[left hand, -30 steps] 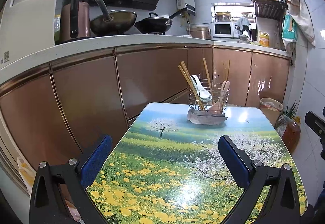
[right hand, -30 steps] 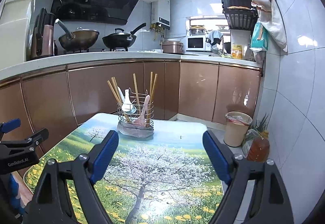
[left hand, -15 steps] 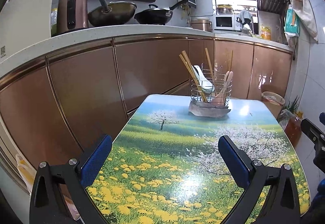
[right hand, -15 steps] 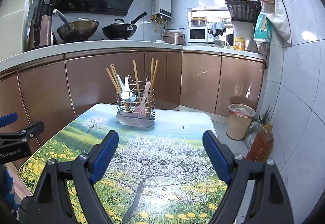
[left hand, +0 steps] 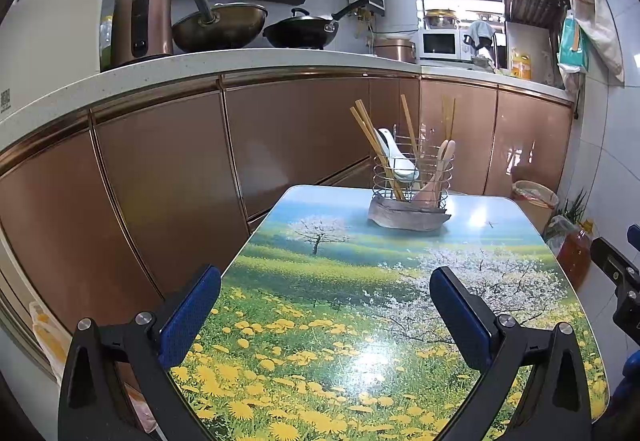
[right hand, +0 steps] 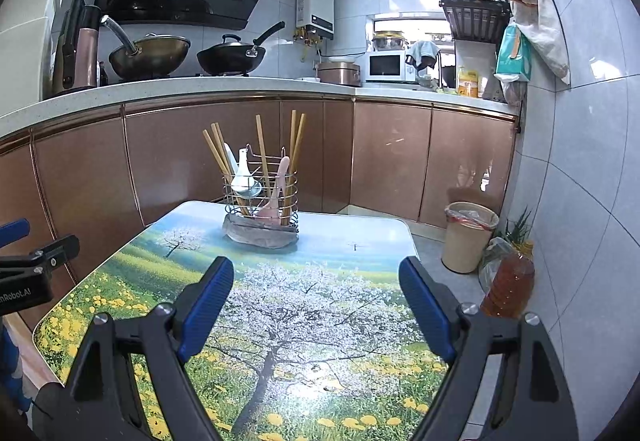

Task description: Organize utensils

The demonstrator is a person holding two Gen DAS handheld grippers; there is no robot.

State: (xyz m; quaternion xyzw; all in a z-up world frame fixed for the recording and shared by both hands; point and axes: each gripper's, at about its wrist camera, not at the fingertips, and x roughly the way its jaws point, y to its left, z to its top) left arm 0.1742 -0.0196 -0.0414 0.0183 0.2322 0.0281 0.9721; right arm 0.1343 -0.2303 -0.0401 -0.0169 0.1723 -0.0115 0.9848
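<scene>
Grippers first: your left gripper [left hand: 325,289] hangs above the near part of the table [left hand: 520,237] with its blue pads [left hand: 190,317] spread wide and nothing between them. Your right gripper [right hand: 316,281] is spread just as wide, also holding nothing, over the blossoming-tree print. Ahead of both, at the table's far end, the wire utensil holder [right hand: 262,197] stands upright in a brownish tray [right hand: 260,235]. Inside it lean wooden chopsticks [right hand: 262,145], a white spoon [right hand: 242,173] and a pink spoon [right hand: 276,197]. Copper-coloured cabinets [right hand: 392,157] run behind.
</scene>
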